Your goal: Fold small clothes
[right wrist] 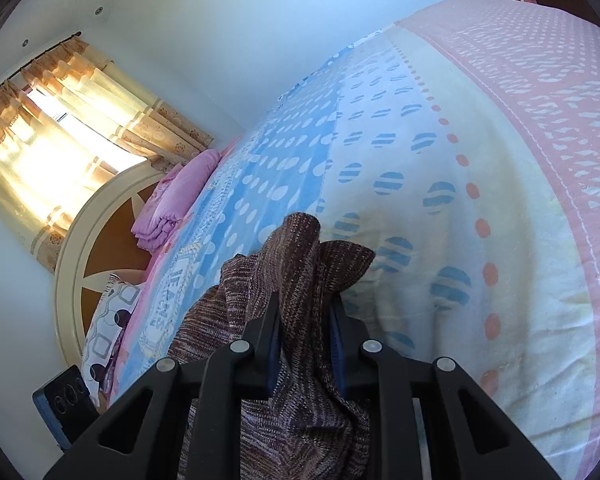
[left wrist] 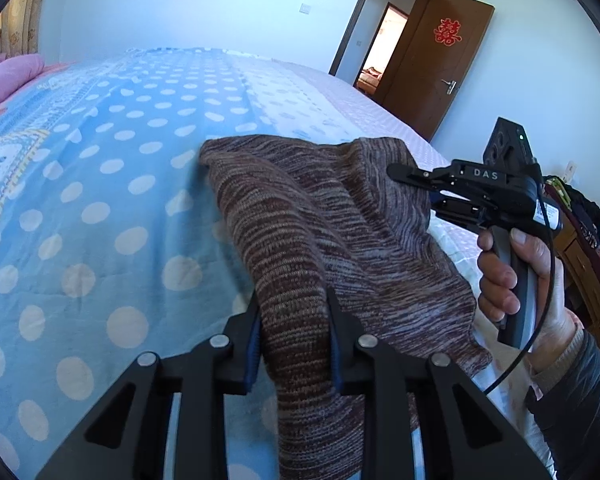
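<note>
We have the left tongs (left wrist: pixel 294 320) clamped on a bunched fold of the knit (left wrist: pixel 320 216), the brown striped cloth pinched between both pads and hanging below them. Our right tongs (right wrist: pixel 306 316) grip another bunch of the same knit (right wrist: pixel 296 264), and in the left view they (left wrist: pixel 410 178) reach into the cloth's far right corner, a hand (left wrist: pixel 512 276) on the grip. The knit is lifted between the two, its far edge drooping onto the bed (left wrist: pixel 100 184) near the bed's right side. Left of the cloth the dotted blue cover lies bare up to the pink pillow (left wrist: pixel 8 76). Ahead of the right tongs the cream and pink bands (right wrist: pixel 540 160) are open too. A door (left wrist: pixel 432 60) stands ajar beyond the bed's edge.
</note>
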A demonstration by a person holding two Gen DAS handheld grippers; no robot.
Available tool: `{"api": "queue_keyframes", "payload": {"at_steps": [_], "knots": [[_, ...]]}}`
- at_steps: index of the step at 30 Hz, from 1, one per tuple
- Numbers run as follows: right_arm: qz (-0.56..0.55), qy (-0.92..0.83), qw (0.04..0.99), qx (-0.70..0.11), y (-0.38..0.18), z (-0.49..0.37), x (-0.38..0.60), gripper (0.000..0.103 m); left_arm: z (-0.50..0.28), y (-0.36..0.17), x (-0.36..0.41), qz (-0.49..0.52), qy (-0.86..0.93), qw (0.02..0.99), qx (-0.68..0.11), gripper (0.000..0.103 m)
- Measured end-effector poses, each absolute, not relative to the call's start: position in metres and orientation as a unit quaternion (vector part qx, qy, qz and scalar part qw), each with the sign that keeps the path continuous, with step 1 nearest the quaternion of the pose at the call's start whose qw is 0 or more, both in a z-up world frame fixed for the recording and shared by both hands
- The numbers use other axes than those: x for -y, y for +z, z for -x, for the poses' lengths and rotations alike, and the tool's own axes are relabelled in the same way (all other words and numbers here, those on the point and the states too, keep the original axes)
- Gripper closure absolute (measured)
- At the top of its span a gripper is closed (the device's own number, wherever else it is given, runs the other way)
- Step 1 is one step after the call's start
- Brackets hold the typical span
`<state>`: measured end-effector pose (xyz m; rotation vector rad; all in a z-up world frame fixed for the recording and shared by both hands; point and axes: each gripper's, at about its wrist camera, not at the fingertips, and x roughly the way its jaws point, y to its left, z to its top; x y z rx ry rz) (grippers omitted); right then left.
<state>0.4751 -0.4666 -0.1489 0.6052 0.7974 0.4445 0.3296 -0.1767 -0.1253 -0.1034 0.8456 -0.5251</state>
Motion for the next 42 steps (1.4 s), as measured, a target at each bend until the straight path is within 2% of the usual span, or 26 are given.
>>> {"api": "queue_keyframes", "payload": {"at_steps": [17,42], "knots": [[-0.29,0.225,0.854,-0.368,-0.127,-0.435,0.43,0.082,-0.3,-0.107,0.153,0.043,-0.23,0.886,-0.401,0.076],[-0.295,0.3,0.825,-0.378,-0.129,-0.39,0.308,0.082,-0.231,-0.097,0.054,0.076,-0.185,0.899,-0.388,0.076]]}}
